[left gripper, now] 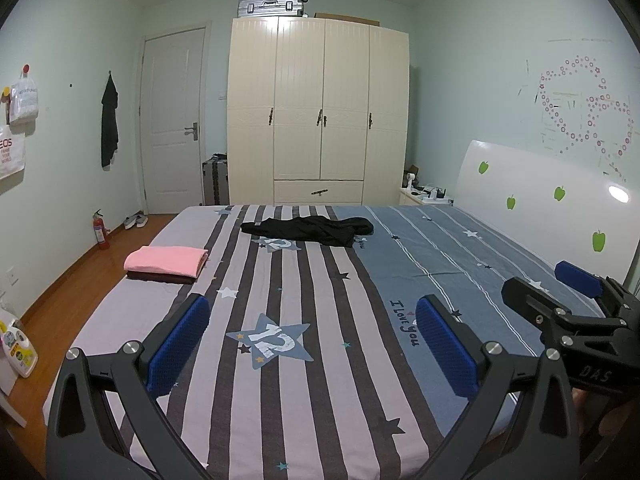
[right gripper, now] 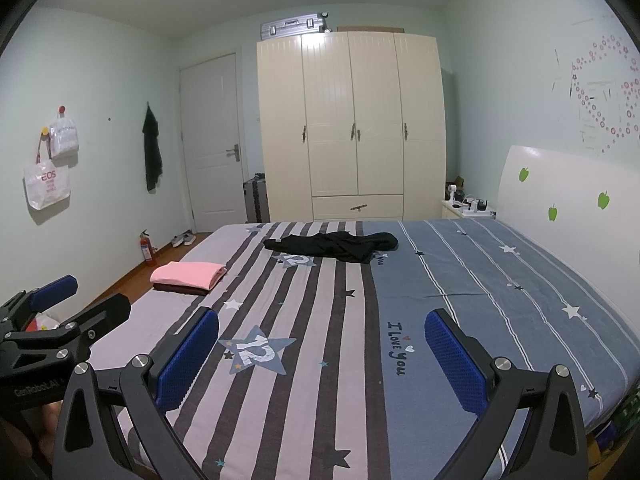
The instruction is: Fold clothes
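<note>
A crumpled black garment [left gripper: 310, 230] lies unfolded near the far side of the striped bed [left gripper: 320, 392]; it also shows in the right wrist view [right gripper: 334, 246]. A folded pink garment [left gripper: 166, 261] sits on a folded dark one at the bed's left edge, also in the right wrist view [right gripper: 188, 274]. My left gripper [left gripper: 312, 338] is open and empty above the near part of the bed. My right gripper [right gripper: 322, 350] is open and empty beside it, and shows at the right of the left wrist view [left gripper: 548, 280].
A cream wardrobe [left gripper: 318, 112] stands beyond the bed, a white headboard [left gripper: 540, 200] on the right. On the left floor are a red fire extinguisher [left gripper: 101, 230], shoes [left gripper: 135, 221] and detergent bottles [left gripper: 18, 346]. Bags and a dark coat [left gripper: 109, 120] hang on the left wall.
</note>
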### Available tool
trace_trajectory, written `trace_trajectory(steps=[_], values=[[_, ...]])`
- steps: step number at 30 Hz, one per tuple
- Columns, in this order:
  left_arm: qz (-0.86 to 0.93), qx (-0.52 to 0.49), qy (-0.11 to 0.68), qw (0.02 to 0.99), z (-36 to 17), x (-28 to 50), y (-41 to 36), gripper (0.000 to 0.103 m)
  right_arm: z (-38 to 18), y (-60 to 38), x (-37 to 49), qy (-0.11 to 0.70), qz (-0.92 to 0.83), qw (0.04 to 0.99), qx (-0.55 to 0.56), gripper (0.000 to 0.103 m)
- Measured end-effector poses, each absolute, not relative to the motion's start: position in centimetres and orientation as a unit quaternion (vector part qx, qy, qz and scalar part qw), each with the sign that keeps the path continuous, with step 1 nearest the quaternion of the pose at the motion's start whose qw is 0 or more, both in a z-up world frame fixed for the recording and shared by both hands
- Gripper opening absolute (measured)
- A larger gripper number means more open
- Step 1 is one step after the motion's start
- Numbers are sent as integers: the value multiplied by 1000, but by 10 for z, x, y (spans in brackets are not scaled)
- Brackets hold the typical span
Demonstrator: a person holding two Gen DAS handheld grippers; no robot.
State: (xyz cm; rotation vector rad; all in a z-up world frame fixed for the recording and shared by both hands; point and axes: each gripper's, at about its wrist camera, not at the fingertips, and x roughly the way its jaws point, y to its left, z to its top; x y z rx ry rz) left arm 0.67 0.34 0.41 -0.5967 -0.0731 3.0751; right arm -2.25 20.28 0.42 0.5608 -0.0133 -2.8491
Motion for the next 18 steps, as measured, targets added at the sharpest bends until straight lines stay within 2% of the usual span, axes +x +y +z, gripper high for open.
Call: trace_trajectory(steps=[18], values=[[982,-189,-22,4,6,5,5,102,4,203,-23,-5,-975,119,189,102]])
